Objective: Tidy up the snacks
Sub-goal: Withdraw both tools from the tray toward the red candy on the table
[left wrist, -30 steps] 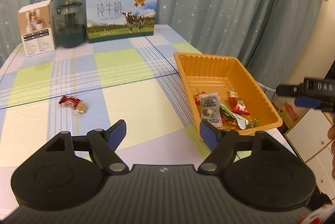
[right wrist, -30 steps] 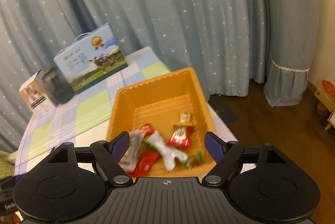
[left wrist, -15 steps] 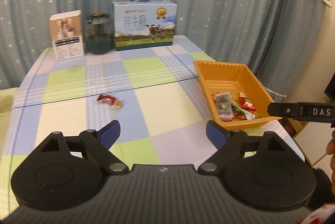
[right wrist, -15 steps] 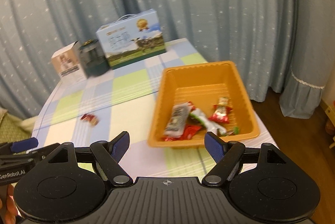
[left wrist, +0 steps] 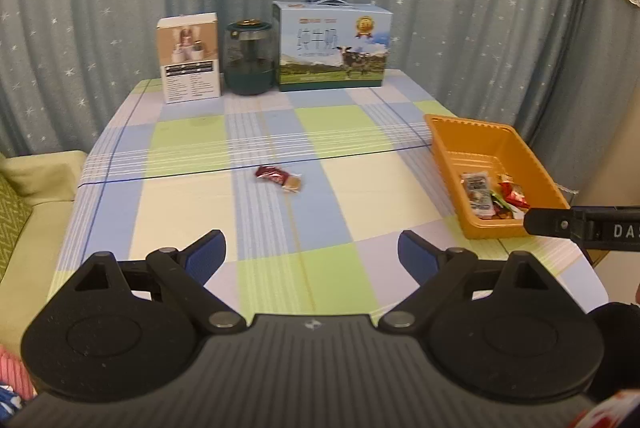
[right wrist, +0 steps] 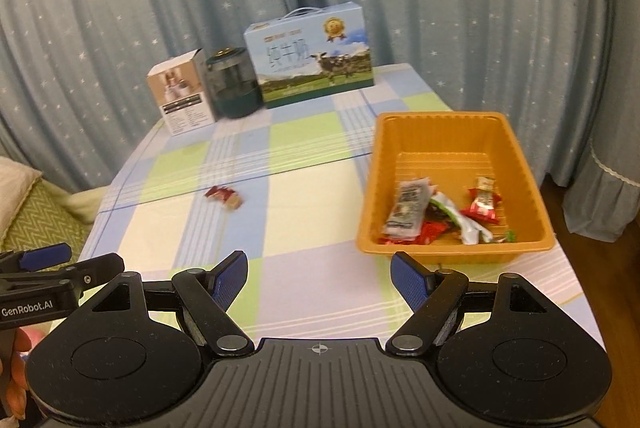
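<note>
One red-wrapped snack (left wrist: 278, 179) lies alone mid-bench (left wrist: 192, 196), well ahead of the left claw (left wrist: 312, 258), whose empty jaws are opening. One orange tray (right wrist: 448, 122) holds several packets. Right claw (right wrist: 319, 278) spread, empty.

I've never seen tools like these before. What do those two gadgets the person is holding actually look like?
Each hand-held gripper is matte black plastic: a ribbed central body, a round disc housing on either side, and hinged linkage arms with silver pivot pins. The left hand-held gripper and right hand-held gripper each end in two fingers faced with textured blue pads. White "GenRobot.AI" lettering marks one side. No cables show.
</note>
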Action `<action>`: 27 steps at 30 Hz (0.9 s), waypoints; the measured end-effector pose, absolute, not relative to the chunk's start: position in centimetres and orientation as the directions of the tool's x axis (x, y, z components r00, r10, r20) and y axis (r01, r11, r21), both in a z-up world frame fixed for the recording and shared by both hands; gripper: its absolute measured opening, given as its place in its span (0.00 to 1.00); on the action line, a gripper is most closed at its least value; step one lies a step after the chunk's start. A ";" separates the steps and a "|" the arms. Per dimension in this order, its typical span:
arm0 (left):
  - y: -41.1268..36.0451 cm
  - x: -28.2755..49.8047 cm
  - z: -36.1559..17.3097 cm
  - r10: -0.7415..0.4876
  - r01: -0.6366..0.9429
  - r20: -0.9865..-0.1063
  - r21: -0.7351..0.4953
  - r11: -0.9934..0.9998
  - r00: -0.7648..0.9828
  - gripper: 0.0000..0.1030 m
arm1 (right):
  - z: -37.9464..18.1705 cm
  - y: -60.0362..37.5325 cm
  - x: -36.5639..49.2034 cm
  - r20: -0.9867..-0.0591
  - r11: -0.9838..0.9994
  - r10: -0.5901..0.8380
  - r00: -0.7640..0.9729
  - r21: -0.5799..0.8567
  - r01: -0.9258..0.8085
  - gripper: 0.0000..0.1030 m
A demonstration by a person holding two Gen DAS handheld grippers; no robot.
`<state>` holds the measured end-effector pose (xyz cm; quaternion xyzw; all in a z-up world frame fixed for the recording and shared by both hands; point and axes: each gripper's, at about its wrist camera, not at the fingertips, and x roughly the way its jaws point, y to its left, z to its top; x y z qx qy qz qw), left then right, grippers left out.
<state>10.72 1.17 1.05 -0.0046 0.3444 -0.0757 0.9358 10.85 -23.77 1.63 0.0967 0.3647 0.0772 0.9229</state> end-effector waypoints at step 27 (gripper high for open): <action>4.8 14.3 -0.7 -0.077 0.048 -0.659 -0.062 0.997 0.748 0.90 | -0.1 -19.8 14.7 -0.657 0.960 0.272 0.703 0.237 -0.150 0.76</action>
